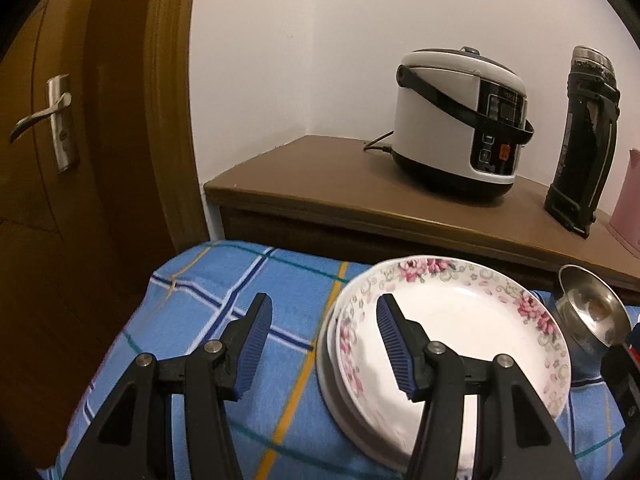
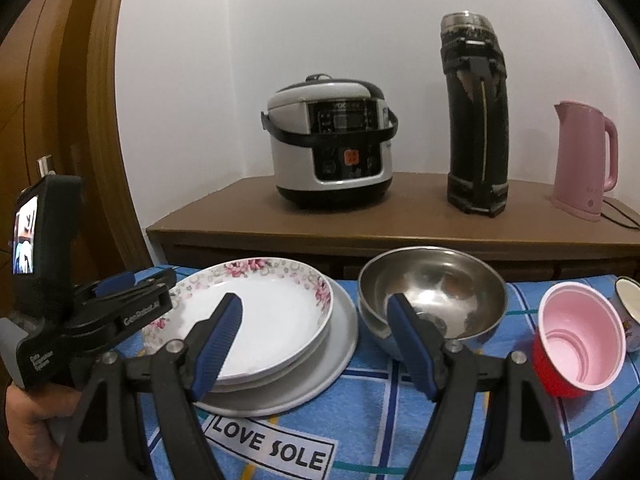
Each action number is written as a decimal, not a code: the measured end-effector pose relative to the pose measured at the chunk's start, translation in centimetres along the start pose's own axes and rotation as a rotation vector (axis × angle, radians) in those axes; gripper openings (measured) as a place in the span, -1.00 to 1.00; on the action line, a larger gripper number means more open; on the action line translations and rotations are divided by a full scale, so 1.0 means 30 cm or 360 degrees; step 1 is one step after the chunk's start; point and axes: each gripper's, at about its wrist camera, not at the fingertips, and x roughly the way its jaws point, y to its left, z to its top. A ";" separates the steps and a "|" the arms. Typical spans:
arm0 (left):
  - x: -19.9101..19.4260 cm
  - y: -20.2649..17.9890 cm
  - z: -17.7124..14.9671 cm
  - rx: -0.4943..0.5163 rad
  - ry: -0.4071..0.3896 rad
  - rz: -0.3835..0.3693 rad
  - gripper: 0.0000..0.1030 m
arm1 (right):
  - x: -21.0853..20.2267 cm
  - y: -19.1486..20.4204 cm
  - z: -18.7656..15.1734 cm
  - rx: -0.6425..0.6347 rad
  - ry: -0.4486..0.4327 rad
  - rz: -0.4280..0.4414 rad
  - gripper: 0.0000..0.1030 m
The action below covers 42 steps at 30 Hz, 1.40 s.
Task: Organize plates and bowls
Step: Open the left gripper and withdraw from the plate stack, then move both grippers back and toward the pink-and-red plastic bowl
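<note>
My right tongs [image 2: 314, 330] are spread, gripping nothing, with the stacked floral plates [image 2: 276, 312] before their left finger and nested steel bowls [image 2: 432, 296] before the right. My left tongs [image 1: 324, 334] gape over the plates' left rim, also holding nothing.

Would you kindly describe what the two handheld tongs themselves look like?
Both tongs, left and right, have black angular plastic arms with triangular cut-outs and silver pivot bolts, ending in blue ribbed pads. In the right wrist view the left unit shows white "GenRobot.AI" lettering, a lit screen and a bare hand.
</note>
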 end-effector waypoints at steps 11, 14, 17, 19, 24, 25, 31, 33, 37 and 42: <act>-0.110 -0.096 -0.079 0.0061 0.0050 -0.0061 0.11 | -0.065 -0.060 -0.007 0.0035 -0.0048 -0.0049 0.48; -0.136 -0.121 -0.097 0.0070 0.0062 -0.0080 0.11 | -0.085 -0.084 -0.008 0.0062 -0.0054 -0.0060 0.48; -0.164 -0.147 -0.114 0.0076 0.0077 -0.0106 0.11 | -0.108 -0.104 -0.013 0.0083 -0.0057 -0.0062 0.48; -0.176 -0.164 -0.123 0.0081 0.0089 -0.0117 0.11 | -0.127 -0.119 -0.018 0.0098 -0.0060 -0.0068 0.48; -0.212 -0.211 -0.141 0.0107 0.0103 -0.0160 0.11 | -0.167 -0.152 -0.029 0.0129 -0.0071 -0.0087 0.48; -0.220 -0.219 -0.144 0.0109 0.0104 -0.0170 0.11 | -0.175 -0.159 -0.032 0.0136 -0.0072 -0.0091 0.48; -0.257 -0.265 -0.153 0.0149 0.0106 -0.0191 0.11 | -0.223 -0.202 -0.047 0.0170 -0.0067 -0.0091 0.48; -0.269 -0.277 -0.158 0.0151 0.0111 -0.0202 0.11 | -0.239 -0.216 -0.048 0.0179 -0.0062 -0.0090 0.48; -0.293 -0.304 -0.170 0.0177 0.0111 -0.0217 0.11 | -0.289 -0.253 -0.052 0.0205 -0.0050 -0.0079 0.48; -0.310 -0.351 -0.193 0.0196 0.0136 -0.0256 0.11 | -0.343 -0.297 -0.065 0.0216 -0.0041 -0.0107 0.48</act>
